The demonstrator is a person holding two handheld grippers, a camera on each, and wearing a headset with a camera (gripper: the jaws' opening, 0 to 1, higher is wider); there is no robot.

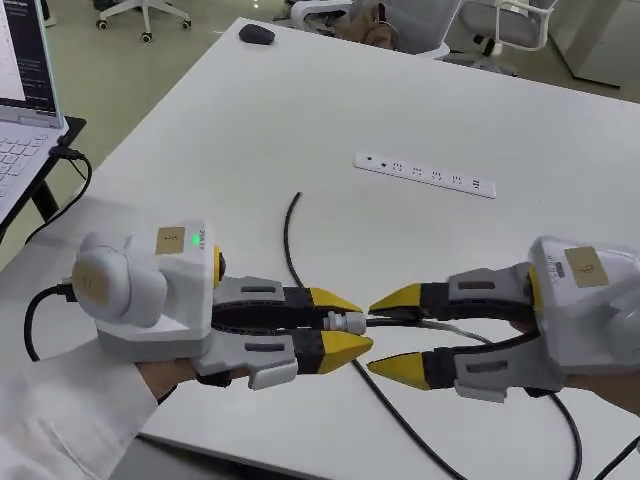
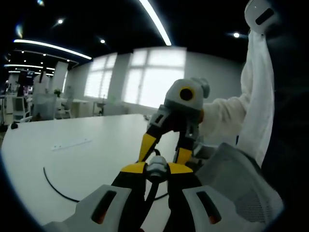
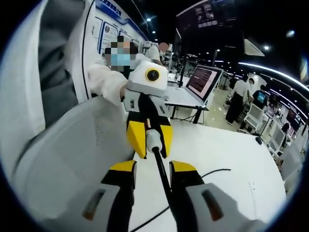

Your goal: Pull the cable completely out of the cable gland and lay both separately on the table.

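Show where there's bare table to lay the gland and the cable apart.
Bare: the wide stretch between mouse and power strip, and the patch between power strip and right gripper. Crowded: the near edge around the left gripper, where the black cable loops.

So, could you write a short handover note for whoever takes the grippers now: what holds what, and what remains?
Left gripper: shut on the cable gland, over the table.
Right gripper: open, jaws either side of the cable next to the gland.
Cable: still in the gland, the rest lying on the table.
Done: nothing separated yet.
Left: clamp the cable, pull it out, lay both down apart.
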